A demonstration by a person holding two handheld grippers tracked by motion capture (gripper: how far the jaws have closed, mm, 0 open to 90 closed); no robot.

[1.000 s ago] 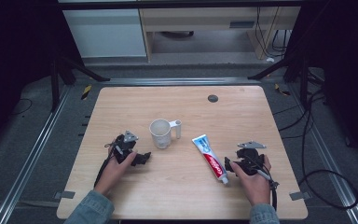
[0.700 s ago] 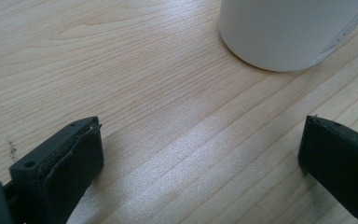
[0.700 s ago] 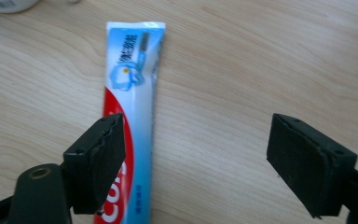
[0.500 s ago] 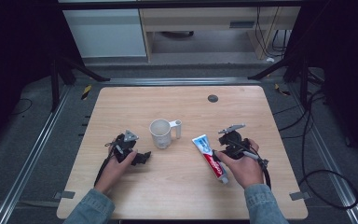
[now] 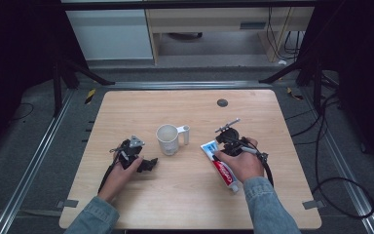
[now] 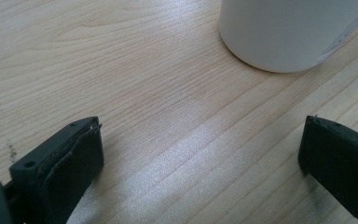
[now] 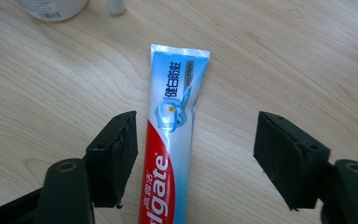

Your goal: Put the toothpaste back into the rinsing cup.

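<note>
From above, a person's two hands rest on a wooden table point(image 5: 126, 107), each holding a gripper. The left gripper point(image 5: 148, 165) lies low on the table, just beside a white mug point(image 5: 167, 139) that stands upright near the middle, its handle turned to the person's right. The mug looks empty from this height, though its inside is too small to be sure of. The right gripper point(image 5: 213, 150) hangs over the upper end of a tube point(image 5: 221, 165) of toothpaste, which lies flat and slantwise, its flat crimped end pointing toward the mug and its lower end running under the right hand point(image 5: 241, 163). A small dark disc point(image 5: 222, 102) sits well apart, near the far edge.

The left gripper view gives what the high one cannot: the left gripper point(image 6: 200, 154) has its jaws spread wide with bare wood between them, and the base of the mug point(image 6: 289, 32) just ahead and to one side.

The right gripper view shows the right gripper point(image 7: 196, 149) wide apart too, its jaws either side of the tube point(image 7: 172, 126). The tube lies close against one jaw, and I cannot tell whether they touch; the other jaw stands well clear. The red and blue print reads plainly here, and the mug's foot point(image 7: 51, 8) shows in the far corner.
</note>
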